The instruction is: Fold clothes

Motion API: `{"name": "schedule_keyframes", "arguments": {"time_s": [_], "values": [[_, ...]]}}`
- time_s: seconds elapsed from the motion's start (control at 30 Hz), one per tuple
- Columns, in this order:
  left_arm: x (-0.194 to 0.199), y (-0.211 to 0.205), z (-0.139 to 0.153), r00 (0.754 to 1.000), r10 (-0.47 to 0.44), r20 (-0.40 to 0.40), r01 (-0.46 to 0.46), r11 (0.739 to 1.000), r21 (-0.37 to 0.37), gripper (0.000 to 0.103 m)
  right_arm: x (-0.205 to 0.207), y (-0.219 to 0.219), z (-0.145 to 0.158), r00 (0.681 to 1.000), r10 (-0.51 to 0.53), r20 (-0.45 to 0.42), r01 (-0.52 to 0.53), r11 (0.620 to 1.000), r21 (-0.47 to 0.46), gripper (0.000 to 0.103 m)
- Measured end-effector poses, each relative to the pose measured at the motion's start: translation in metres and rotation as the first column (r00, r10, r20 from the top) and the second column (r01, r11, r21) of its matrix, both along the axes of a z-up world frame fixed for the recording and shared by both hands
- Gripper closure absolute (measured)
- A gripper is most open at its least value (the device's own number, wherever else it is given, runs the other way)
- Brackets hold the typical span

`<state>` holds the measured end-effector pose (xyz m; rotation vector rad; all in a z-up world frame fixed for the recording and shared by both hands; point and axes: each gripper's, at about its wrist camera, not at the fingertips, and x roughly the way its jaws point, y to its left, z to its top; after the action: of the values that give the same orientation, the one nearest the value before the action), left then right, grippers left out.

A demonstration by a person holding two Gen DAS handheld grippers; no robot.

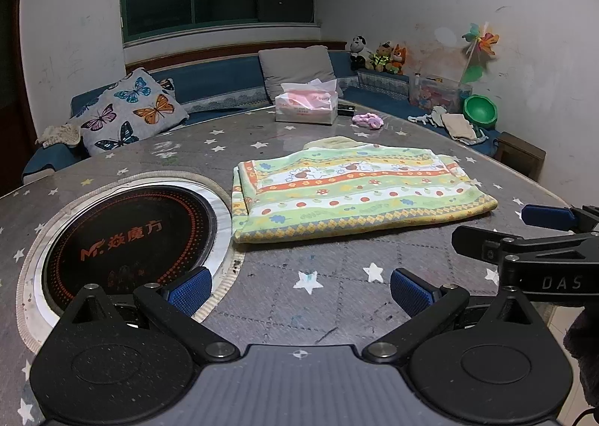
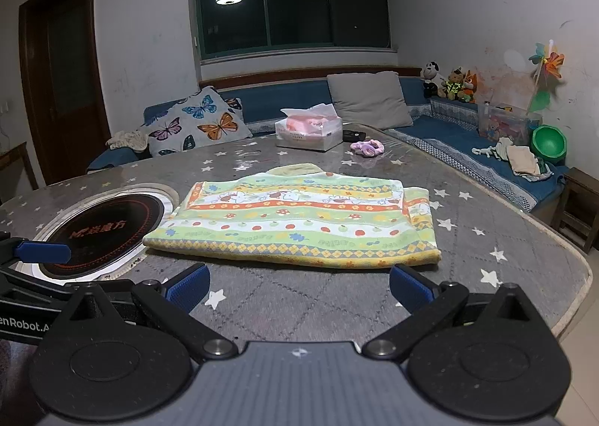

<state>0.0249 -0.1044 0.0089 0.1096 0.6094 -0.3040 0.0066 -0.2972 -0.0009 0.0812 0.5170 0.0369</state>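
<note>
Green-and-orange striped printed cotton garment (image 2: pixel 299 223) folded flat mid-table, right of the hob | left gripper (image 1: pixel 297 289), right gripper (image 2: pixel 297 285) wide open, empty | soft, light; pinch near corners

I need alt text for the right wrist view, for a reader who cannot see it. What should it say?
A folded, colourfully striped garment lies flat on a grey star-patterned table, just beyond the open, empty right tongs. A round black cooktop is set into the table to its left, and a tissue box stands farther back, before a blue sofa.
</note>
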Motion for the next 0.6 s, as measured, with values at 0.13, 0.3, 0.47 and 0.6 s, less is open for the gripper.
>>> {"name": "schedule_keyframes", "arguments": {"time_s": [0.13,0.3,0.47,0.6], "values": [[-0.0010,-0.0007,0.0004,1.000,0.000,0.001,0.000,1.000,0.003,0.000,-0.0008,-0.0004,-0.0004,1.000,-0.001,0.000,0.001,1.000,0.001,0.000],[-0.0011,-0.0010,0.0005,1.000,0.001,0.001,-0.001,1.000,0.006,0.000,-0.0019,-0.0007,-0.0006,1.000,-0.003,0.001,0.003,1.000,0.003,0.000],[-0.0015,-0.0016,-0.0001,1.000,0.002,0.001,-0.002,1.000,0.008,0.000,-0.0017,-0.0012,-0.0016,1.000,-0.005,-0.002,0.005,1.000,0.005,0.000],[-0.0005,-0.0019,-0.0005,1.000,0.001,-0.001,-0.001,1.000,0.010,0.000,-0.0013,-0.0011,-0.0023,1.000,-0.006,-0.004,0.006,1.000,0.006,0.000]]}}
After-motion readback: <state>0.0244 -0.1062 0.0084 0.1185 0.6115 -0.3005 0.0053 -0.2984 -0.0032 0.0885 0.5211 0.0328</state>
